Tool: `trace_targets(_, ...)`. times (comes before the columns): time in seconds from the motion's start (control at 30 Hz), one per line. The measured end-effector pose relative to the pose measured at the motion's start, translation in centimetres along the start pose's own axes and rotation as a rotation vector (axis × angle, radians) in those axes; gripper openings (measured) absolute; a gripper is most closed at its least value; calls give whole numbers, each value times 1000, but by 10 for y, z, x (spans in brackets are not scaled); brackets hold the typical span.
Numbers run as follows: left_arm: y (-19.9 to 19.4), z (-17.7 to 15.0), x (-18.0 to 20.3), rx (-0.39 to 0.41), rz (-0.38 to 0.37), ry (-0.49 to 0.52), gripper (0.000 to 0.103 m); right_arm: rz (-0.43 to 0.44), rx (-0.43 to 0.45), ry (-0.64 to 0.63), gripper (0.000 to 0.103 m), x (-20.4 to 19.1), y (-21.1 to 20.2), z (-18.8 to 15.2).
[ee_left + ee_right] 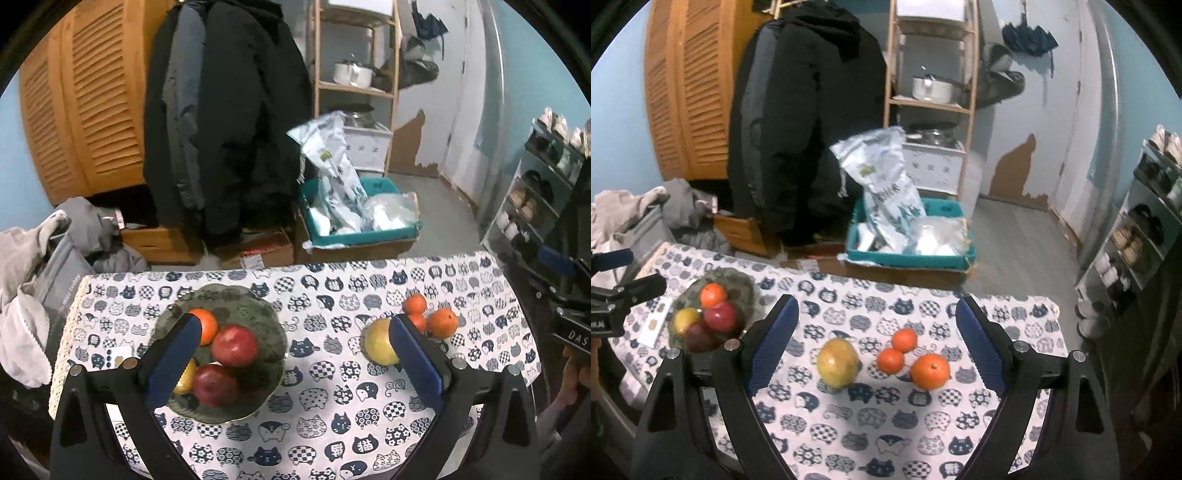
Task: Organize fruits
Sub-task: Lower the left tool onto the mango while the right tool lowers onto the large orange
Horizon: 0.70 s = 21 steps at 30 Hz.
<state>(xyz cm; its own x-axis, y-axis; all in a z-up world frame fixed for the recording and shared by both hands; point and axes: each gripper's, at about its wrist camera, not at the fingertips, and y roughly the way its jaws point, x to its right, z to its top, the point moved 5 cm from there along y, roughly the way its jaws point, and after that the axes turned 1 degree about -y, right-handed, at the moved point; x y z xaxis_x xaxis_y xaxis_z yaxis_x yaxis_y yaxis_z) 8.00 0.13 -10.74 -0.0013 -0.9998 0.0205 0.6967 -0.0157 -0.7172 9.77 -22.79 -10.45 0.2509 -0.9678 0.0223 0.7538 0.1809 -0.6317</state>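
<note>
Right tool (877, 317) wide over mango (837, 363), left view hides it

Only "DAS" reads clearly — white letters on the right gripper (570, 325) body.

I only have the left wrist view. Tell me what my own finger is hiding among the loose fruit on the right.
Observer: The right wrist view shows the yellow-green fruit whole, lying clear of the oranges.
Operator: Count the loose oranges.
Observer: Three: two small oranges touching each other, and a bigger orange nearest the camera.
Operator: Report the right hand-held gripper.
Observer: The right hand-held gripper is open and empty, with all four loose fruits framed between its fingers.
</note>
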Motion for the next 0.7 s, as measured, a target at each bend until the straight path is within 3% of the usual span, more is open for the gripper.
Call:
trace_targets(0.43,52,-10,43,-95,-27,41,102,-49,-113,66,87,46,30,-34)
trace_targets(0.7,100,-23,61,-205,-66,18,102,-63,-196,90,87,59,56,-51)
